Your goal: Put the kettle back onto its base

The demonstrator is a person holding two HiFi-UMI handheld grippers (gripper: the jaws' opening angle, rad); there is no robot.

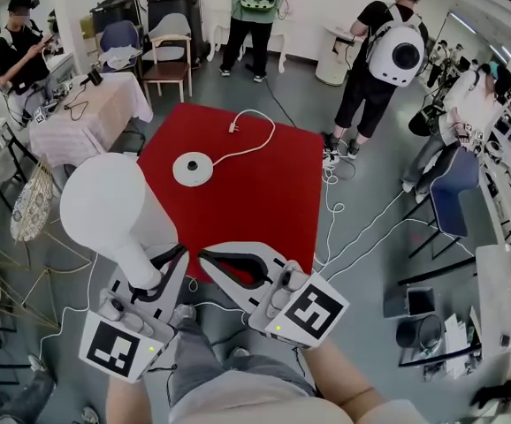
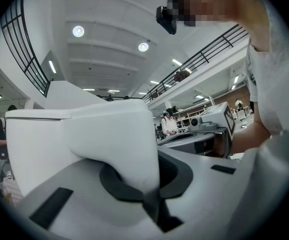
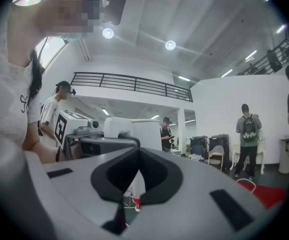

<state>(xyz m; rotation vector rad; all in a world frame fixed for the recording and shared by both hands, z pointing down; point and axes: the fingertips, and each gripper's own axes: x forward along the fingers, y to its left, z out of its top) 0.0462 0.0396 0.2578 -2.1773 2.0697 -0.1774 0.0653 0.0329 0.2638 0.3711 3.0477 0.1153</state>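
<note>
The white kettle (image 1: 105,208) hangs in the air at the table's near left corner. My left gripper (image 1: 169,263) is shut on its handle (image 1: 139,270). In the left gripper view the handle (image 2: 115,149) fills the space between the jaws, and the left gripper (image 2: 149,196) is clamped on it. The round white base (image 1: 192,168) lies on the red table (image 1: 273,201), its cord (image 1: 254,141) running to the far edge. My right gripper (image 1: 206,257) is beside the left one, shut with nothing in it. In the right gripper view the kettle (image 3: 130,129) shows beyond the right gripper (image 3: 134,171).
Several people stand around the far side of the room (image 1: 255,7). A cloth-covered table (image 1: 87,113) and chairs (image 1: 169,60) are at the back left. White cables (image 1: 344,228) trail over the floor to the right of the red table. A dark chair (image 1: 450,201) stands at the right.
</note>
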